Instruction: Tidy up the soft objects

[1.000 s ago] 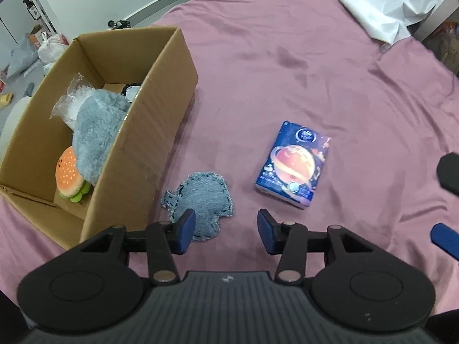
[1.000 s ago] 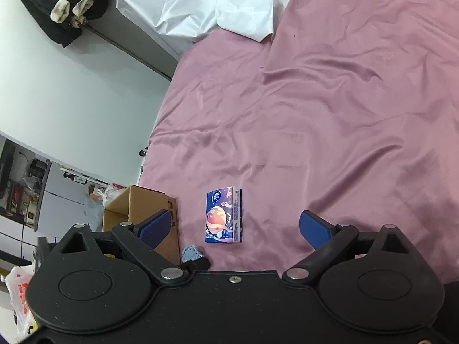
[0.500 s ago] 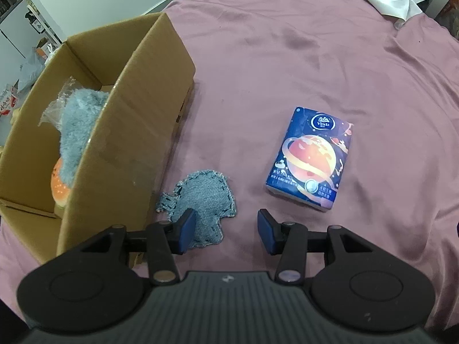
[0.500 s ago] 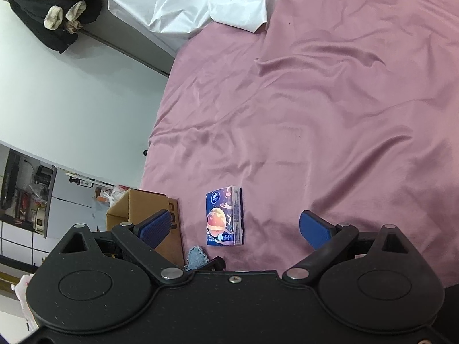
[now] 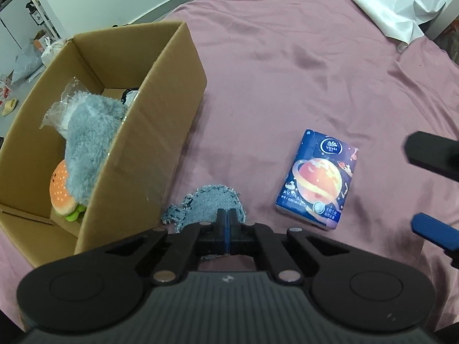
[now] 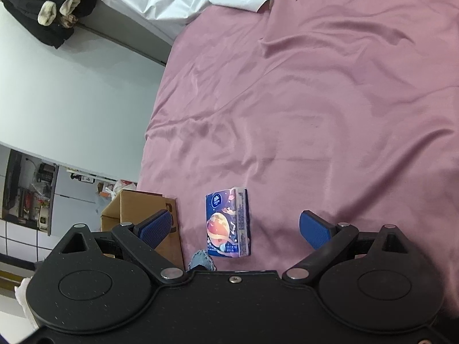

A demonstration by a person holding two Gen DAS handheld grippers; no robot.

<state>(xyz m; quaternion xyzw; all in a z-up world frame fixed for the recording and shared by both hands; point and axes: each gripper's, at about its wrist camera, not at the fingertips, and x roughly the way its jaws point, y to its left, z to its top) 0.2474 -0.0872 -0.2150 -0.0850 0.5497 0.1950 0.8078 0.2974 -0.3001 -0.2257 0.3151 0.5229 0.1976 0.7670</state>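
A frayed denim patch (image 5: 206,203) lies on the pink bedsheet (image 5: 287,71) beside an open cardboard box (image 5: 160,120). My left gripper (image 5: 226,220) is shut on the patch's near edge, and cloth shows under the fingers. In the box are a grey plush (image 5: 89,140) and a burger plush (image 5: 60,189). A blue tissue pack (image 5: 318,177) lies to the right of the patch. My right gripper (image 6: 233,226) is open and hangs above the tissue pack (image 6: 228,226) without touching it. Its fingers (image 5: 433,230) show at the right edge of the left wrist view.
A crumpled white sheet (image 5: 390,8) lies at the far end of the bed. Dark clothes (image 6: 48,8) hang by the wall beyond the bed's edge. The box (image 6: 137,209) stands at the bed's near left corner, with floor clutter behind it.
The left jaws have shut on the denim patch. The right gripper has come down toward the tissue pack, which looks larger, and its fingers now show at the right of the left wrist view.
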